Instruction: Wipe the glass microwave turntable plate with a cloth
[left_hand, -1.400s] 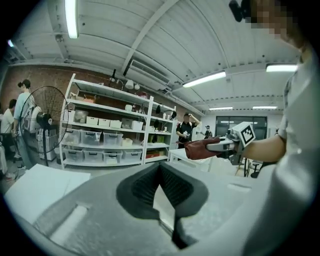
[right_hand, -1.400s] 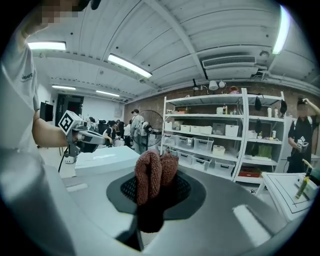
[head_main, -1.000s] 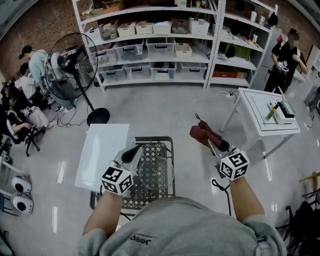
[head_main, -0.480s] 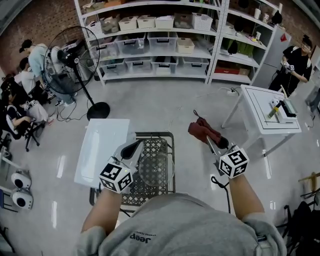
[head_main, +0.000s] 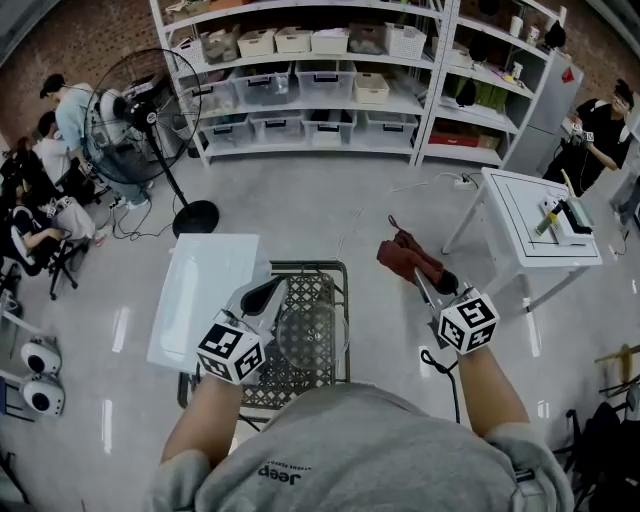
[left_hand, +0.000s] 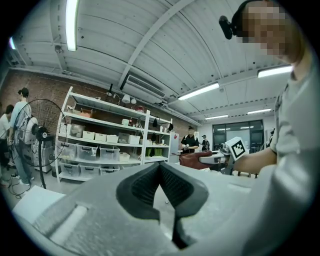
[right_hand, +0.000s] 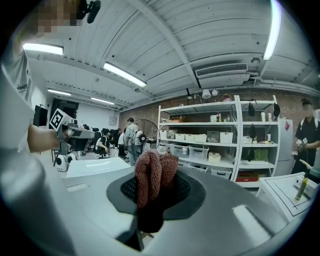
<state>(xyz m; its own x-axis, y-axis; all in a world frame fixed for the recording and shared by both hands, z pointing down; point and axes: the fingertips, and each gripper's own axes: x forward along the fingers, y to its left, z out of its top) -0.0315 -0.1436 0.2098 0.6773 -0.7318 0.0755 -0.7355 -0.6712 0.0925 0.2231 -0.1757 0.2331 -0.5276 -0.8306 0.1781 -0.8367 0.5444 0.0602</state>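
The round glass turntable plate (head_main: 310, 340) lies flat on the top of a black wire cart (head_main: 342, 300) in front of me. My left gripper (head_main: 268, 294) is over the cart's left edge, just left of the plate, and in the left gripper view its dark pads (left_hand: 145, 187) meet at the tips with nothing showing between them. My right gripper (head_main: 424, 280) hangs to the right of the cart over the floor. It is shut on a dark red knitted cloth (head_main: 406, 257), which bulges out past the jaws (right_hand: 152, 175).
A white slab (head_main: 205, 290) lies against the cart's left side. A white table (head_main: 535, 225) with a bottle stands at the right. A standing fan (head_main: 140, 125) is at the far left, with storage shelves (head_main: 320, 80) behind. People are at the left and far right.
Both grippers have stayed almost where they were, with only a slight shift of the view. The person at the far right has moved further right.
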